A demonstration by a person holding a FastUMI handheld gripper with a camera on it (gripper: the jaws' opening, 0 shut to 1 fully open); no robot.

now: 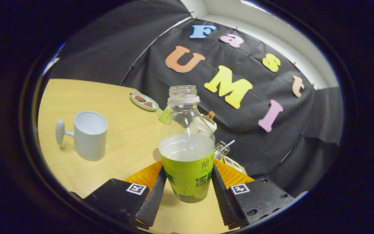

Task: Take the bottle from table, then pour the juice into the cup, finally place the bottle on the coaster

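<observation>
Pale grey cup (90, 135), open mouth up and knobbed handle turned away from the bottle, stands on the wooden table (122, 130) well to the left of your gripper (187, 191). Beyond it, a small green dish (144, 101) holds two brown pieces. Between the fingers stands the bottle (187, 146): clear, uncapped, green label around its lower half, liquid level just above the label. Both ribbed fingers (153, 200) flank the labelled section closely, but you cannot tell whether they press on it or merely bracket it, and the bottle looks to be resting on the table.

For the step in hand, judged to be the take, close squarely on the label band, below the liquid line, and lift straight up; with no cap, any tilt before the cup could spill.

Hard to read: a brown disc (156, 154) edging out behind the bottle's left side may be the coaster, mostly hidden. Small cluttered items (221, 149) to the right, behind the bottle, are too partial to identify.
</observation>
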